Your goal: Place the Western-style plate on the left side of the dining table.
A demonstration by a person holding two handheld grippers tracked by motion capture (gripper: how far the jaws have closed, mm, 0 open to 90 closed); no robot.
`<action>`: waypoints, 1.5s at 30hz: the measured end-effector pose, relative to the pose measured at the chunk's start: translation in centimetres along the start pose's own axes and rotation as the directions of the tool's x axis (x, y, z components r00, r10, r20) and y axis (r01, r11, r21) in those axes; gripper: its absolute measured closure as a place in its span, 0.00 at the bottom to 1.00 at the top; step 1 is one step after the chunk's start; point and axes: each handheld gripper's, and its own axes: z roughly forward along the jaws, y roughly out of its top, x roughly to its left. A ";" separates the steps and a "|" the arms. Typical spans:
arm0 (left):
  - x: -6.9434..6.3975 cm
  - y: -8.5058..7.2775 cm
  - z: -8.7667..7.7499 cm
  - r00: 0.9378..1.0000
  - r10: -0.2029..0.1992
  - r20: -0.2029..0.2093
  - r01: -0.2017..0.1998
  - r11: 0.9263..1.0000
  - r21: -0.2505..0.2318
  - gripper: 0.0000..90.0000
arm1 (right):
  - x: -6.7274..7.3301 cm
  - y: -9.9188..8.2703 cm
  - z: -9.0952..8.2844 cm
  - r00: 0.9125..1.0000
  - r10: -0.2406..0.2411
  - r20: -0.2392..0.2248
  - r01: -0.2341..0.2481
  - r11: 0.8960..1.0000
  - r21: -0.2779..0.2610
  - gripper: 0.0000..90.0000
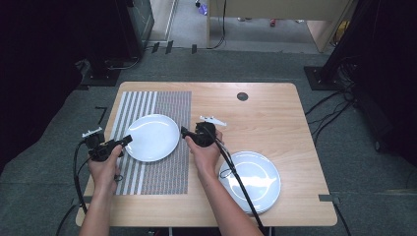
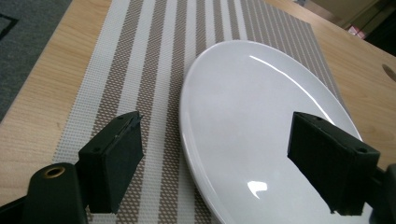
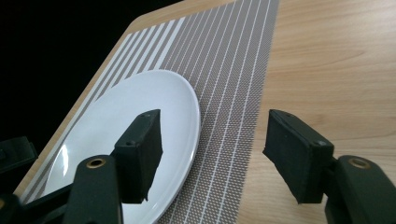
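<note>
A white plate (image 1: 151,137) lies on a striped placemat (image 1: 164,167) at the table's left half. My left gripper (image 1: 125,140) hovers at the plate's left rim, open; in the left gripper view the plate (image 2: 261,126) lies between and beyond the jaws, nothing clamped. My right gripper (image 1: 185,132) hangs open at the plate's right rim; in the right gripper view the plate (image 3: 116,126) sits behind the left jaw and the placemat (image 3: 224,88) shows through the gap. A second white plate (image 1: 258,184) rests on bare wood at the front right.
The wooden table (image 1: 275,118) has a round dark cable hole (image 1: 242,96) near its far edge. Cables trail from both grippers over the front edge. Dark equipment and stands flank the table on grey carpet.
</note>
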 end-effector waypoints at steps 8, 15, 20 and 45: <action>-0.8 -0.8 -1.6 0.998 -0.002 0.062 0.001 1.000 0.016 0.19 | -1.1 0.8 -3.5 0.998 -0.053 -0.026 0.053 0.999 0.011 0.28; -1.5 -1.4 -3.3 0.998 0.032 0.051 -0.032 0.999 -0.010 0.18 | -1.8 1.0 -5.9 0.998 -0.061 -0.025 0.061 0.998 0.014 0.26; -1.4 -2.3 -4.5 0.998 0.049 0.044 -0.048 0.999 -0.021 0.16 | -2.6 1.1 -8.2 0.996 -0.093 -0.017 0.093 0.996 0.008 0.25; -2.9 -5.2 -7.3 0.994 0.111 0.008 -0.110 0.991 -0.070 0.15 | -9.9 -0.1 -16.3 0.988 -0.127 0.084 0.131 0.991 -0.035 0.21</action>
